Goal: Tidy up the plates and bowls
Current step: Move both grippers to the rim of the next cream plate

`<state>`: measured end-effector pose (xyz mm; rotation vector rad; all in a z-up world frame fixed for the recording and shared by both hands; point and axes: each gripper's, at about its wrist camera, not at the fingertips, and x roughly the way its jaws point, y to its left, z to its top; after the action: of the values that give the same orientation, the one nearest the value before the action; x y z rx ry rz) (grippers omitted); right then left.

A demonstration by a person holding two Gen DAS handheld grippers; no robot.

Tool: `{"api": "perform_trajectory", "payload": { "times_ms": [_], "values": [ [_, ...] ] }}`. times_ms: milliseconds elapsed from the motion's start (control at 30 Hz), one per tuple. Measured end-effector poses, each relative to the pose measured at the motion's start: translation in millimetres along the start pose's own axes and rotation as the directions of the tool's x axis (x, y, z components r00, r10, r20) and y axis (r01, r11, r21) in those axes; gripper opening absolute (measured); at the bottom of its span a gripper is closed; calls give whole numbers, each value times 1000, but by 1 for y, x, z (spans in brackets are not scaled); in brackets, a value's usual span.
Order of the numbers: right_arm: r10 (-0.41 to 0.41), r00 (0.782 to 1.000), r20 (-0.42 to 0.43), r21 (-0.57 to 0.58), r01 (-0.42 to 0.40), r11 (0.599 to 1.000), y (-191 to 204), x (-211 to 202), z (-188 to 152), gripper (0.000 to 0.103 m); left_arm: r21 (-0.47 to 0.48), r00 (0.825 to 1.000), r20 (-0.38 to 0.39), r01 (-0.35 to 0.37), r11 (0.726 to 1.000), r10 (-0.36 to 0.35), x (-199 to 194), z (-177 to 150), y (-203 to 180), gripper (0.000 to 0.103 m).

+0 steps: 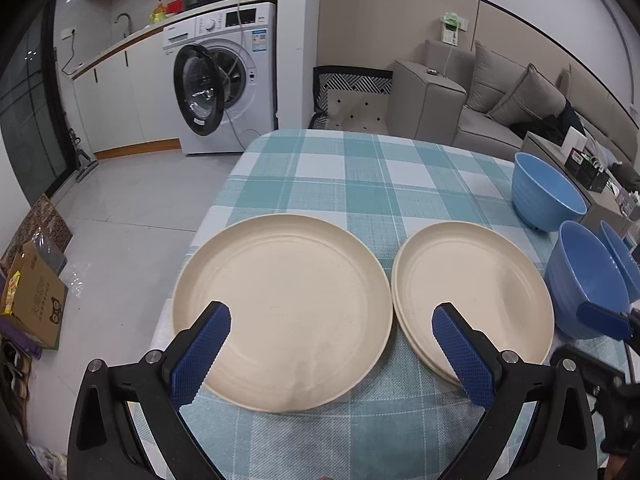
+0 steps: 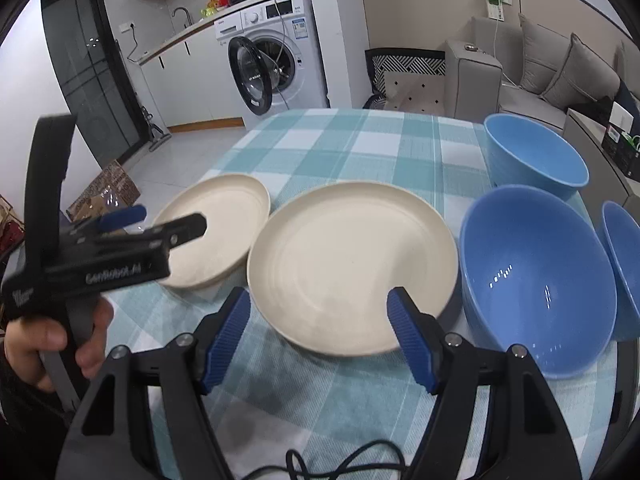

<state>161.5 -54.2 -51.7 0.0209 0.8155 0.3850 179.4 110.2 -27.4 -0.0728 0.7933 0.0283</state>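
Three blue bowls (image 2: 536, 280) stand upright and empty at the bench's (image 1: 360, 168) right side. Beside them lie a stack of cream plates (image 1: 472, 292) and a single plate (image 1: 280, 312), flat near the front-left edge. Left hand-held gripper (image 1: 332, 344) gapes wide; right hand-held gripper (image 2: 318, 332) is open, gripping nothing.
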Motion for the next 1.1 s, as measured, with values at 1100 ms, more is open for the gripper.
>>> {"api": "perform_trajectory", "payload": {
  "times_ms": [1100],
  "values": [
    [108,990,-93,-102,-117,988,52,86,66,72,-162,989,-41,-147,976,142,4,-14,83,103]
  ]
}}
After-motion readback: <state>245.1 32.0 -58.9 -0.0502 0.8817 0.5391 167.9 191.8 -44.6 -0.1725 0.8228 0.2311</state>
